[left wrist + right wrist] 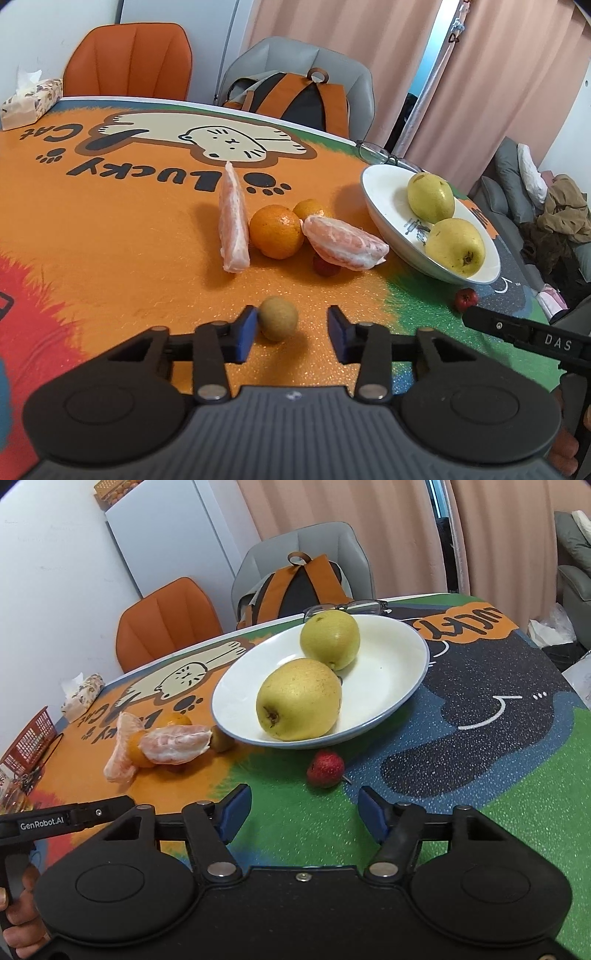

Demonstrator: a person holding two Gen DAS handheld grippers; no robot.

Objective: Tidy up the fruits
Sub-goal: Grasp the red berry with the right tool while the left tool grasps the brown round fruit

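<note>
A white plate [380, 199] [391, 664] holds two yellow pears [430, 197] [299, 699]. On the mat to its left lie two oranges [275, 230], two peeled pomelo segments [233, 221] [173, 744] and a red hawthorn fruit [325, 266], partly hidden. A small brown longan [277, 318] sits between the jaws of my open left gripper [291, 332], touching its left pad. Another red hawthorn fruit [325, 768] [466, 299] lies just ahead of my open, empty right gripper [304, 814].
Glasses [376, 151] lie behind the plate. A tissue pack [31, 98] is at the far left corner and a red basket [27, 738] at the left edge. Two chairs, one with a backpack [291, 98], stand behind the table.
</note>
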